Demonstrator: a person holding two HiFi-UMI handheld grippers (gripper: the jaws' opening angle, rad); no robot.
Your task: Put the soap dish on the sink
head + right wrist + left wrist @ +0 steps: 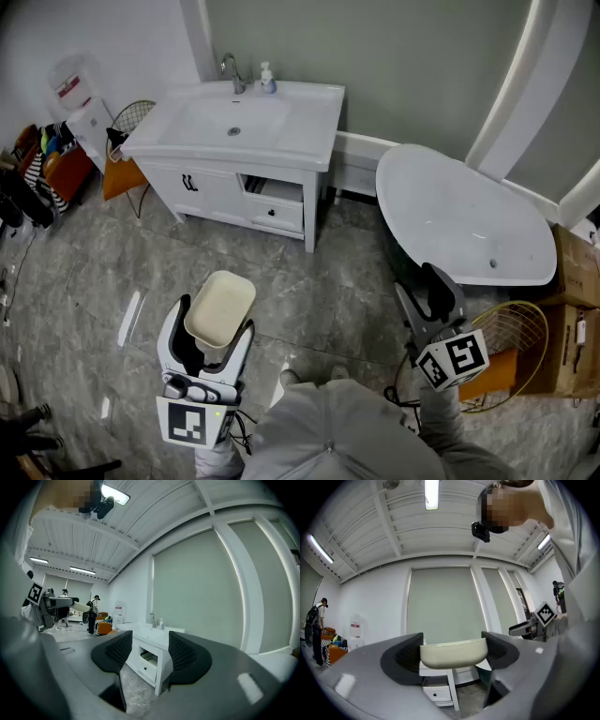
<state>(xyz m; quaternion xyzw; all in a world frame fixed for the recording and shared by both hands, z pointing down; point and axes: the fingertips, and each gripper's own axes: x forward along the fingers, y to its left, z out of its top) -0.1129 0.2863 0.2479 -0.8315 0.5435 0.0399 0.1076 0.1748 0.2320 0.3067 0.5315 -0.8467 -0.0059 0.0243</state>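
Left tongs point(217, 325) clamp one soap dish point(220, 305); right tongs point(427, 295) gape (perhaps one bottle point(268, 78) on sink point(311, 122)).

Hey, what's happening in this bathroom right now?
A person stands on the grey tiled floor, some way back from the white sink cabinet, with a gripper in each hand. The left gripper is shut on a cream rounded soap dish, held up in the air. The right gripper is open and empty, near the white bathtub. The dish is not yet on the sink.
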